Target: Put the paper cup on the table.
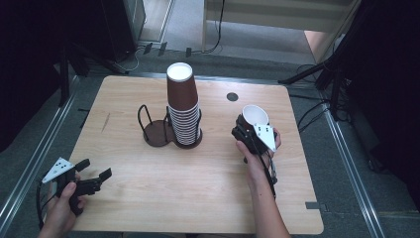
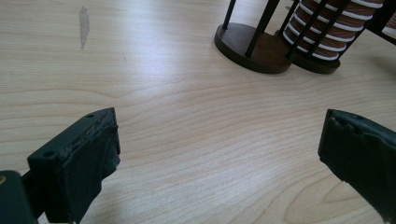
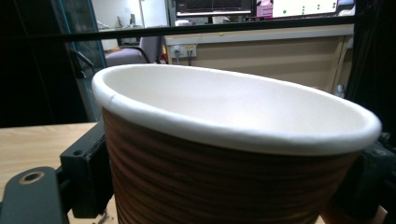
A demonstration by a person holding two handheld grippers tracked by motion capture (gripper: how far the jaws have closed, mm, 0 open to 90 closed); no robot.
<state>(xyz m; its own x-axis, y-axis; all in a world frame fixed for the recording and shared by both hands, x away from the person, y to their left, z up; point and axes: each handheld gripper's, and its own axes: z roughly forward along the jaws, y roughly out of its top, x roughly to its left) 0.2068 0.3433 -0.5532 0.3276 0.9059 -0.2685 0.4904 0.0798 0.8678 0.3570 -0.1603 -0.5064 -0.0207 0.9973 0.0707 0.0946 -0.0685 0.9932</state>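
From the high view, the wooden table (image 1: 198, 198) carries one dark wire cup rack (image 1: 163, 130) near its middle, with two round bases: the left base stands bare, the right one holds a single tall stack of brown paper cups (image 1: 183, 106), bottoms up. Wide bare wood lies along the near edge and toward the left edge. The left gripper (image 1: 94, 179) hovers at the near left corner, jaws spread with nothing between them. The right gripper (image 1: 246, 130) sits toward the right edge, clamped on one brown cup (image 1: 254, 115) held mouth up, well apart from the stack. In the left gripper view, the two black jaws stand far apart over bare wood, and the rack's bases (image 2: 261, 46) sit ahead at the upper right. In the right gripper view, the cup (image 3: 233, 154) rests between the jaws, its white rim and ribbed brown wall close to the lens.
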